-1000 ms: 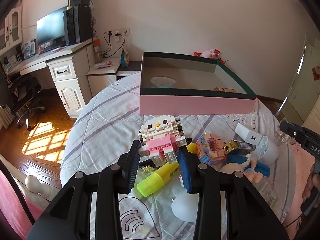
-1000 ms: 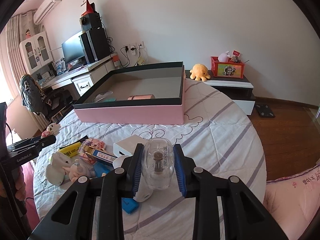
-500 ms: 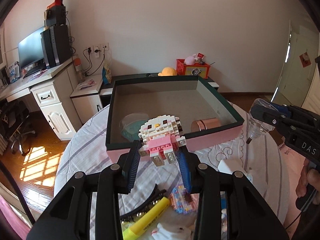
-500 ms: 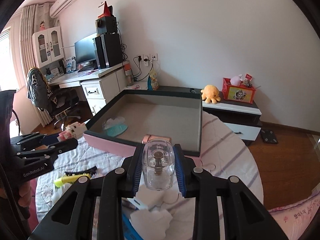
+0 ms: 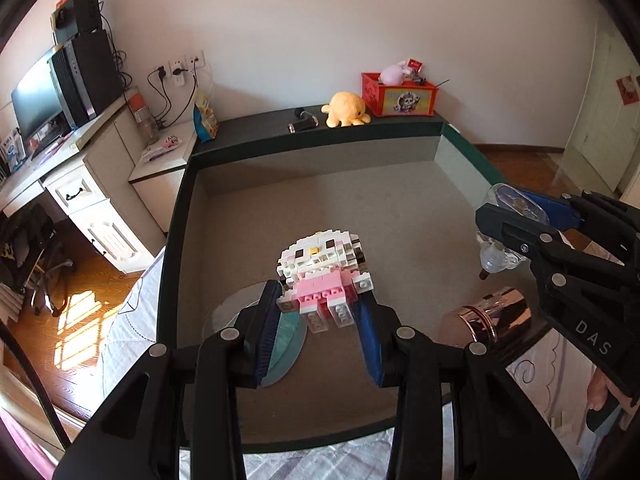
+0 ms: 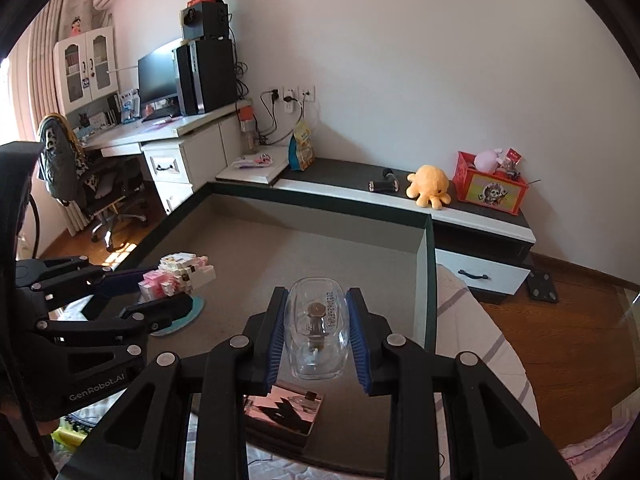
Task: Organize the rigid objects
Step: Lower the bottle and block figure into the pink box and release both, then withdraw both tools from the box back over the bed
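Fingers (image 5: 269,322) of your left gripper (image 5: 320,312) are clamped on the brick-built cat figure (image 5: 320,276), and those of your right gripper (image 6: 318,334) are clamped on the clear glass bottle (image 6: 318,330). A second ago both hung over the clutter on the striped cloth in front of the box; now both hang over the inside of the box (image 5: 170,248), the figure over its middle and the bottle toward its right wall.

Your figure has a white blocky head with a yellow nose and dark patches, a pink body and clear bricks underneath, gripped at the body. Your bottle is squat and see-through, with a small metal part inside.

Below the figure a clear, teal-tinted lid (image 5: 288,344) lies on the box's grey floor. A shiny rose-gold can (image 5: 490,316) lies on its side near the right front corner, under the bottle. Beyond the box a yellow plush octopus (image 5: 346,109) and a red storage bin (image 5: 398,94) sit on a low cabinet.
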